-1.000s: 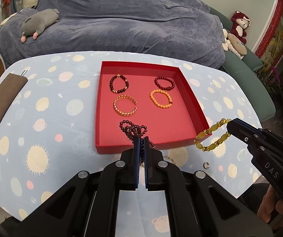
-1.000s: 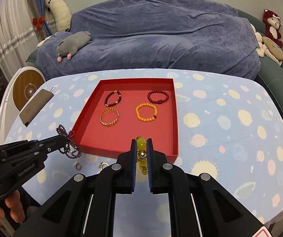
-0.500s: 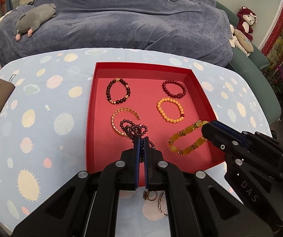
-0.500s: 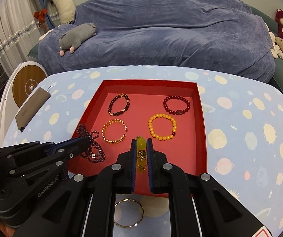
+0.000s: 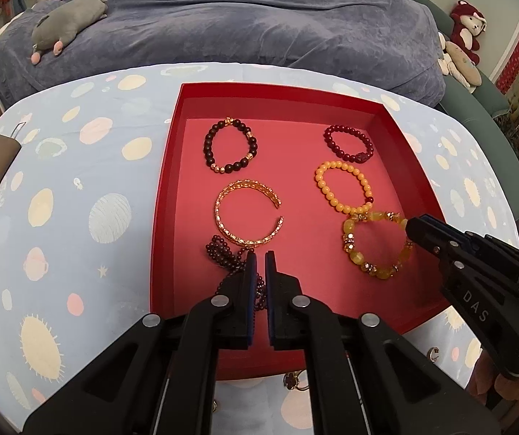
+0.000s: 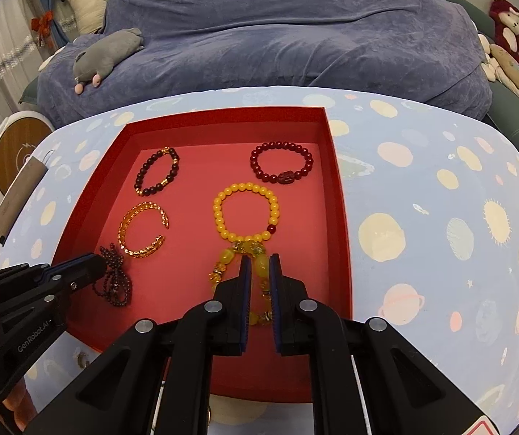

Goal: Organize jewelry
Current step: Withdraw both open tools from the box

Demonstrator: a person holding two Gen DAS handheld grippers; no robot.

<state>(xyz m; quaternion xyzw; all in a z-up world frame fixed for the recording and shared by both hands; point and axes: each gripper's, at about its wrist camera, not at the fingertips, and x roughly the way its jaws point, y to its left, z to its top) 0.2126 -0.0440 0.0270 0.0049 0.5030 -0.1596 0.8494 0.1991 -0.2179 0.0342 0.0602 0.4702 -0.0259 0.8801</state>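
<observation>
Left gripper [image 5: 260, 255] clamps dark bead strand [image 5: 223, 253] at red tray [image 5: 167, 188] near-left corner; right gripper [image 6: 258, 259] clamps yellow bracelet [image 6: 248, 253] near right edge.

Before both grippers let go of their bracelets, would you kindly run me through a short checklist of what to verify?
1. Amber bracelet lies inside the red tray: ok.
2. Right gripper is shut on the amber bracelet, one bead between its fingers: ok.
3. Left gripper is shut on the dark garnet strand: ok.
4. Garnet strand is over the tray floor, inside the left wall: ok.
5. Amber bracelet is clear of the yellow bead bracelet: not ok, they touch at the near edge.
6. Garnet strand is clear of the gold cuff: cannot tell, they sit very close.
</observation>
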